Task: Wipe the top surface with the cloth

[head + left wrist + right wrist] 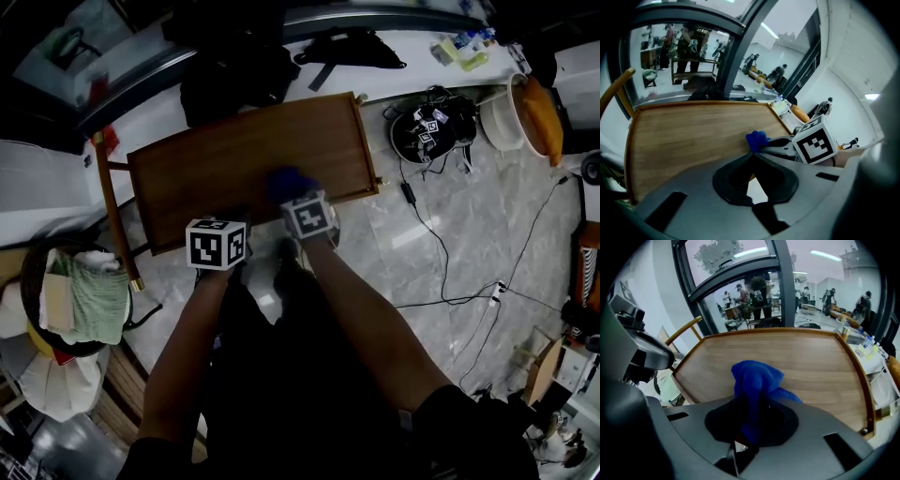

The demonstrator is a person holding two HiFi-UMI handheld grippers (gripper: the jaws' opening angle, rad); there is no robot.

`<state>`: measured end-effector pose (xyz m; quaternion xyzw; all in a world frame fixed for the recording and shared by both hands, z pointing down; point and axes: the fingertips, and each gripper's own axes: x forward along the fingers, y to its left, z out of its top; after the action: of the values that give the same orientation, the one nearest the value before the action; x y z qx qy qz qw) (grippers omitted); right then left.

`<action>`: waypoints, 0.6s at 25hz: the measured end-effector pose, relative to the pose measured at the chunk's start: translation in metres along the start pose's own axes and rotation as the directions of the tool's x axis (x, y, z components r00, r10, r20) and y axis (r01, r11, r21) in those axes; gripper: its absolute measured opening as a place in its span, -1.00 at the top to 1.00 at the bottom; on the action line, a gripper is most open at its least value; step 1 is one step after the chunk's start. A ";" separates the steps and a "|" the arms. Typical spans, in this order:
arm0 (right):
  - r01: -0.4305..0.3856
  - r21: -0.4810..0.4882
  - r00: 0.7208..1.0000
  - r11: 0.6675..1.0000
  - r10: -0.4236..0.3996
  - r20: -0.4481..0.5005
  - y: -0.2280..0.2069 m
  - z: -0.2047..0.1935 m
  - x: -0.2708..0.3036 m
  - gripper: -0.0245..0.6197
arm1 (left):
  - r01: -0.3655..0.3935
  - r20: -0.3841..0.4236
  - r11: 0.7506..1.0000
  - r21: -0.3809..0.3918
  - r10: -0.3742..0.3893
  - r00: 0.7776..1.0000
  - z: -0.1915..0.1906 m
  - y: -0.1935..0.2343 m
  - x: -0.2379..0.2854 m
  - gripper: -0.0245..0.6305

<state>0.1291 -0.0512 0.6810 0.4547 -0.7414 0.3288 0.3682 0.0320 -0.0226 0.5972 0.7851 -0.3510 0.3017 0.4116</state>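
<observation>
Right gripper (750, 399): jaws clamped on cloth (757, 380). The blue wad bunches up ahead of the tips and one corner hangs to the right. Left gripper (753, 154): jaws fully together, nothing between them.

Cloth sits over the near part of the desk (244, 169), a bit right of centre. Can't tell if it touches the wood: in the head view it's a dark blur, and in both gripper views the gripper body covers its underside.

Hidden or unclear:
- Head view is dim. The marker cubes cover both sets of jaws, and the arms and torso block the floor near the desk.
- Near rim of the desk is behind the gripper bodies in both gripper views.
- People behind the glass beyond the far edge are too small to make out.

Edges and room:
- Desk top has a raised rim on the left, right and far sides.
- Bare wood runs from the cloth to all three rims. More of it lies to the left and far side than to the right.
- Left gripper is at the near edge, just left of the right one and close beside it. Pale floor shows through the gap below its jaws.
- Curved wooden rail (684, 331) is off the left edge.
- Black bag (234, 80) butts the far edge.
- Cables (441, 253) trail on the floor to the right, and a basket (28, 281) sits on the floor near left.
</observation>
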 end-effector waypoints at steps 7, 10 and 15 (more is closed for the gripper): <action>0.096 0.068 0.995 0.993 -0.098 0.030 -0.098 -0.012 -0.035 0.75 | 0.032 -0.005 0.999 0.021 -0.032 0.999 0.013 -0.062 0.039 0.89; 0.136 0.099 0.989 0.986 -0.141 0.043 -0.131 -0.018 -0.048 0.75 | 0.030 0.005 0.999 0.029 -0.030 1.000 0.013 -0.074 0.036 0.89; 0.179 0.153 0.980 0.972 -0.189 0.058 -0.159 -0.022 -0.059 0.75 | -0.022 0.030 1.000 0.008 0.021 0.999 0.008 -0.062 0.016 0.89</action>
<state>0.2992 -0.0667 0.6670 0.5588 -0.6825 0.3305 0.3356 0.0916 -0.0091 0.5783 0.7875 -0.3644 0.2957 0.3995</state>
